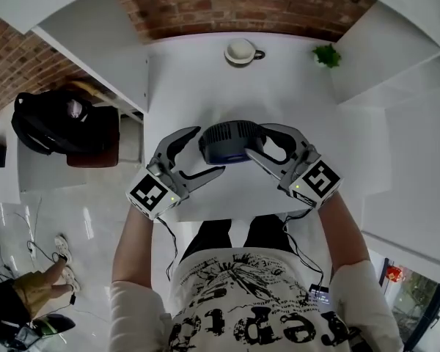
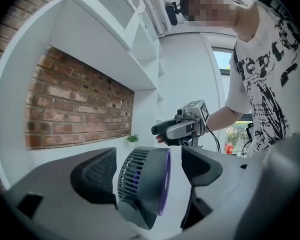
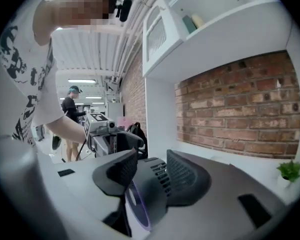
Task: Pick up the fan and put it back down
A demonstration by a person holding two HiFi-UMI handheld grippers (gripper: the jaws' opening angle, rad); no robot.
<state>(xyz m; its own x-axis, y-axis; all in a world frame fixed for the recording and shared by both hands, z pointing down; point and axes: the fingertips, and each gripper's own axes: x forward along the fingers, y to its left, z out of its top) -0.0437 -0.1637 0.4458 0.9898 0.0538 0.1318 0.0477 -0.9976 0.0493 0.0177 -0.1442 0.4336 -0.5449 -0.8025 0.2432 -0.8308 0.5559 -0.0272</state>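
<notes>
A dark round fan [image 1: 229, 142] is up off the white desk [image 1: 177, 86], between my two grippers. My right gripper [image 1: 255, 142] is shut on it: in the right gripper view both ribbed pads [image 3: 185, 176] press the fan's body [image 3: 147, 196]. My left gripper [image 1: 207, 151] comes from the other side. In the left gripper view the fan [image 2: 142, 184] stands between its jaws, its grille against the left pad [image 2: 97, 176], and a gap shows before the other jaw. The left gripper is open.
A white cup [image 1: 241, 52] and a small green plant [image 1: 326, 54] stand at the back of the desk by the brick wall. White shelves flank the desk. A black bag [image 1: 59, 123] lies on a chair to the left.
</notes>
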